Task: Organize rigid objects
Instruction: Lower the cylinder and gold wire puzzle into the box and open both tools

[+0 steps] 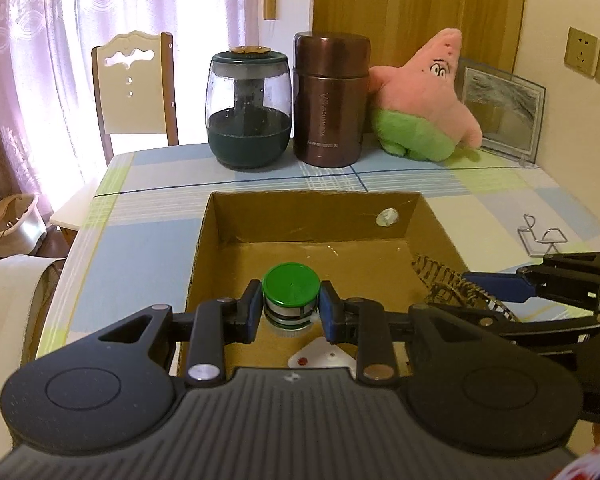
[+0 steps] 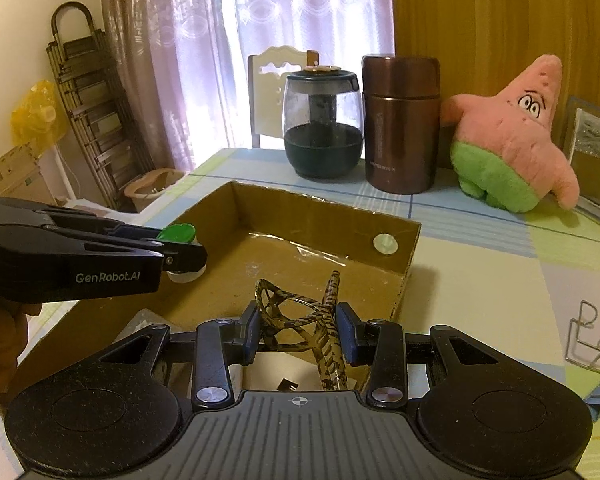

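Observation:
My left gripper (image 1: 289, 307) is shut on a small bottle with a green cap (image 1: 290, 285), held above the near part of the open cardboard box (image 1: 312, 216). It also shows in the right wrist view (image 2: 184, 254), with the green cap (image 2: 176, 233) over the box's left wall. My right gripper (image 2: 299, 330) is shut on tortoiseshell-patterned glasses (image 2: 296, 320), held over the box's (image 2: 320, 216) near right corner. In the left wrist view the right gripper (image 1: 496, 286) and the glasses (image 1: 444, 280) show at the right.
A glass teapot (image 1: 248, 112), a brown thermos (image 1: 331, 100), a pink star plush (image 1: 424, 100) and a picture frame (image 1: 500, 108) stand at the table's back. A wire puzzle (image 2: 592, 344) lies right of the box. A chair (image 1: 134, 88) stands behind the table.

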Demonstrator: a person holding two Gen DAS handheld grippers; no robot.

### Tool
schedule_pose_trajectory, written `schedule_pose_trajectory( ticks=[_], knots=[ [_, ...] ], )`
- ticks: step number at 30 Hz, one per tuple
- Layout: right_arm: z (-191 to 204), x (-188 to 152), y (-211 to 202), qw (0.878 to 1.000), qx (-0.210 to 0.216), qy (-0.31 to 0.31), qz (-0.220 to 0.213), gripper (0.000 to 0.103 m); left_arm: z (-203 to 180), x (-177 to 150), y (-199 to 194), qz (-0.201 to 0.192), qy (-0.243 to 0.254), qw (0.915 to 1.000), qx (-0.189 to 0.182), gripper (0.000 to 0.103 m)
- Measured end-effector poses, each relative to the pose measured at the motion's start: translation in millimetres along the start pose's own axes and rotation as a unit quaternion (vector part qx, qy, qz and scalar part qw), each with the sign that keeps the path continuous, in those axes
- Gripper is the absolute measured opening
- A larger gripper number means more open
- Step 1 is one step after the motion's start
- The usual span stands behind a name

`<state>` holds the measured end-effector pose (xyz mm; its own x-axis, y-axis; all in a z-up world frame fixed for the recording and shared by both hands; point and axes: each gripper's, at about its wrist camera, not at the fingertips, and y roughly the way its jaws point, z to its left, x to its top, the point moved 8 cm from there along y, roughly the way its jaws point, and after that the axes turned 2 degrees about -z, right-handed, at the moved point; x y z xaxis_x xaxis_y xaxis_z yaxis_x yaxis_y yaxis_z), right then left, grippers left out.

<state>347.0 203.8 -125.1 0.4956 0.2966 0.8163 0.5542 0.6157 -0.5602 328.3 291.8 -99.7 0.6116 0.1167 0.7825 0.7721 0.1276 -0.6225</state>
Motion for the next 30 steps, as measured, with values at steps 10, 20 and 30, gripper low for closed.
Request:
schedule_pose_trajectory(
  ticks=[10, 20, 30],
  knots=[
    [-3.9, 0.0, 7.9, 1.0, 0.003, 0.012, 0.003, 0.036, 15.7, 6.7, -2.5, -0.012, -0.025, 0.9995, 0.016, 0.034],
    [-5.1, 7.6, 8.9, 1.0, 0.003, 0.017, 0.001, 0.036, 13.5, 5.8, -3.9, -0.009, -0.029, 0.9995, 0.01, 0.034],
    [-3.0, 7.3, 16.8, 1.0, 0.006, 0.023, 0.002, 0.036, 13.1, 5.2, -2.4, -0.007, -0.032, 0.9994, 0.008, 0.034]
  ],
)
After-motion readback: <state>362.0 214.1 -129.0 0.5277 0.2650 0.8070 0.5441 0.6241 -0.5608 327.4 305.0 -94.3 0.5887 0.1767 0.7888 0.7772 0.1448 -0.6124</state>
